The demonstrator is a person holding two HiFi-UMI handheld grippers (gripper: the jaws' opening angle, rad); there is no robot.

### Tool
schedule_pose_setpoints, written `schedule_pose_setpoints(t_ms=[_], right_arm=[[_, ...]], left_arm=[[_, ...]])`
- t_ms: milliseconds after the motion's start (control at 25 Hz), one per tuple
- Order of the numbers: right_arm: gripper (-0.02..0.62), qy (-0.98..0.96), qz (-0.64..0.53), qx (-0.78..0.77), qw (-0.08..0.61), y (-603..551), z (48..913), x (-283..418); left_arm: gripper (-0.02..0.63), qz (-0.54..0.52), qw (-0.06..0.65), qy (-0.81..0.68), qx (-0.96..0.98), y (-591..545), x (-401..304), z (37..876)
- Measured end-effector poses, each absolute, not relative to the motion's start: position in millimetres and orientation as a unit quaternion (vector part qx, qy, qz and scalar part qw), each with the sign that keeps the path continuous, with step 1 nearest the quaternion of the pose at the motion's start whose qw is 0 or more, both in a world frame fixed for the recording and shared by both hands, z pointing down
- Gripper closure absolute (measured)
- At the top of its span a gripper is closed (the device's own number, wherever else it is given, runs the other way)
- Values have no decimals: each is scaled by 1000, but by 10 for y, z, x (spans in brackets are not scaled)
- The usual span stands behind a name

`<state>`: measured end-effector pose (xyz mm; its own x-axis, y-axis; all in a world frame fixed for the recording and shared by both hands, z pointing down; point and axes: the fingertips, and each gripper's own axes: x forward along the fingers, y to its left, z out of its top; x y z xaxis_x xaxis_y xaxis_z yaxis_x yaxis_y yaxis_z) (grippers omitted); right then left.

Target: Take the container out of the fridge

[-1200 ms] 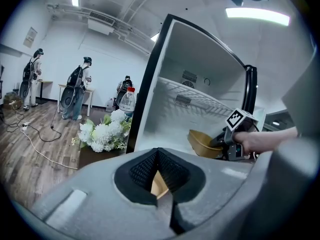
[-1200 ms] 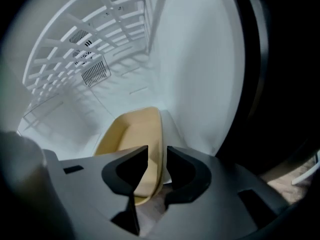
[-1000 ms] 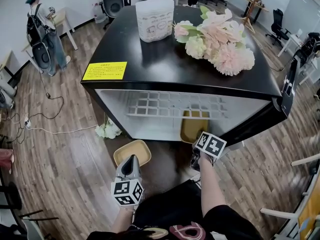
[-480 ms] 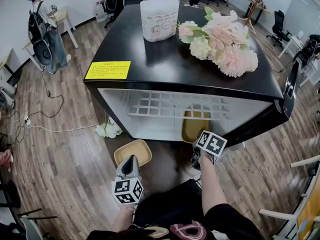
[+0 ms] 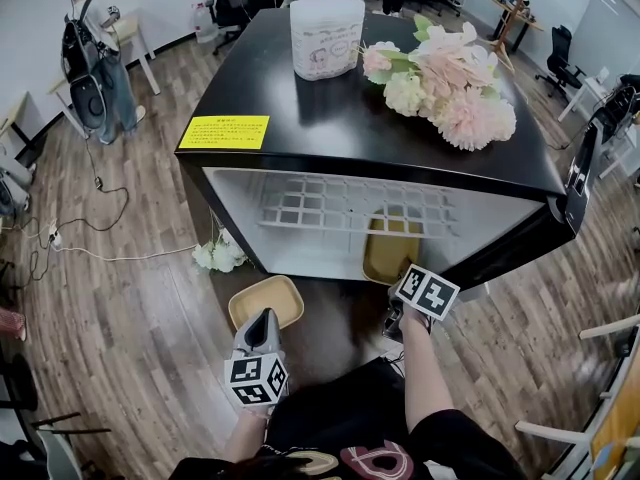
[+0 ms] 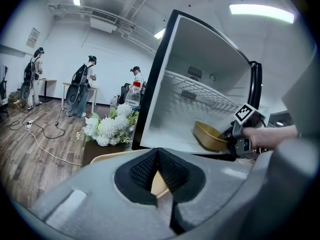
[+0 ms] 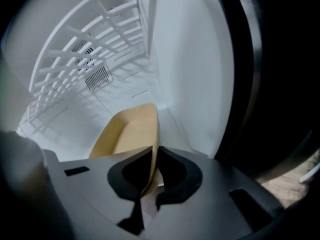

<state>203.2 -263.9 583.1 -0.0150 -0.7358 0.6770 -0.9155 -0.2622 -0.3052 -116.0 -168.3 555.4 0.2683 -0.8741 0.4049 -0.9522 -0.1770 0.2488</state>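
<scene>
**Head view.** A small black fridge [image 5: 380,138] stands on a wood floor with its door swung open to the right. The inside is white, with a wire shelf [image 5: 350,208] across it. A tan container [image 5: 390,253] lies on the fridge floor at the right, towards the near edge. The right gripper [image 5: 393,303] reaches to the container's near end. The left gripper [image 5: 264,318] is lower left, its tip over the near edge of a second container [image 5: 265,298], also tan, on the floor in front of the fridge. Pink and cream flowers [image 5: 445,83], a white wrapped pack [image 5: 327,36] and a yellow sticker [image 5: 224,132] are on the fridge top. White flowers [image 5: 218,256] lie on the floor left of the fridge.

**Left gripper view.** The left gripper [image 6: 159,184] has its jaws pressed together with nothing gripped. Tan from the second container [image 6: 107,157] shows through the gap behind them. Beyond, the right gripper [image 6: 232,140] meets the container [image 6: 210,136] in the open fridge [image 6: 200,59].

**Right gripper view.** The right gripper [image 7: 150,184] has just been closing its jaws, and they are now nearly together. They pinch the thin near wall of the container [image 7: 127,131], which stands upright between the pads. The rest of the container stretches away across the white fridge floor, below the wire shelf [image 7: 85,49].
</scene>
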Motion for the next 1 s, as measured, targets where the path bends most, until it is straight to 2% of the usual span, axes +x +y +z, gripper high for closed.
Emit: schedule_pose_setpoints(t_ms=[1000], right_arm=[[581,-651,364,658,100,-2144,5550,1741]], left_arm=[[598,83,224,-567,788,-1496,-944,5522]])
